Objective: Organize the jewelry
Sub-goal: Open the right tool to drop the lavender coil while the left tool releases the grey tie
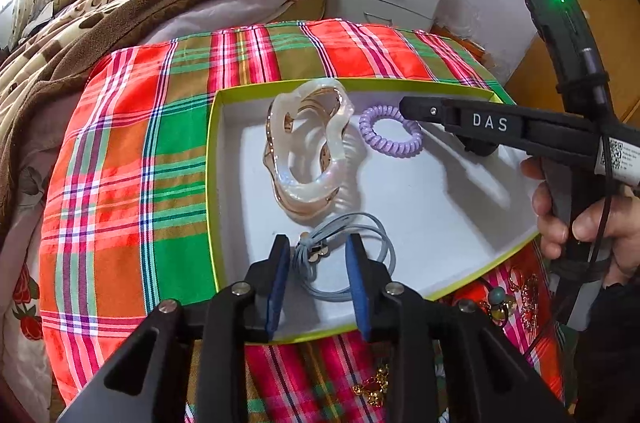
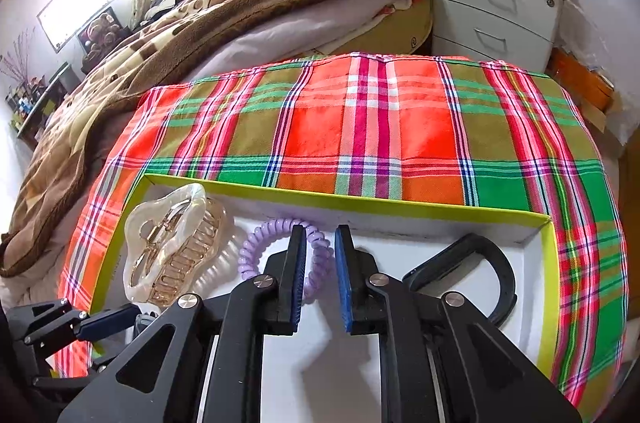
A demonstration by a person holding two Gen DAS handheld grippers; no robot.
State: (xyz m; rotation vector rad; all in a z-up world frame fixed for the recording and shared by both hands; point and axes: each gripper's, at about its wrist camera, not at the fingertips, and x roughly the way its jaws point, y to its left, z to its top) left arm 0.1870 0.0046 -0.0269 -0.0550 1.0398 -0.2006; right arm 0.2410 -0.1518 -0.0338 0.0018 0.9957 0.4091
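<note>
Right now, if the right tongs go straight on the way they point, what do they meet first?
Probably the purple coil hair tie, lying in the tray just ahead of the right tongs; depth is unclear.

box (image 1: 213, 159): white, lime rim | claw clip (image 1: 308, 151), purple coil tie (image 1: 390, 137), grey-blue tie (image 1: 344, 255) inside

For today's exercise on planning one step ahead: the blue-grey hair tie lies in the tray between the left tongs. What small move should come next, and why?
Probably lift the left tongs straight up and away. The blue-grey hair tie already lies on the floor of the tray, beside the clear hair claw and the purple coil tie. The pads stand apart from it, so it looks released. More jewelry waits on the plaid cloth.
</note>
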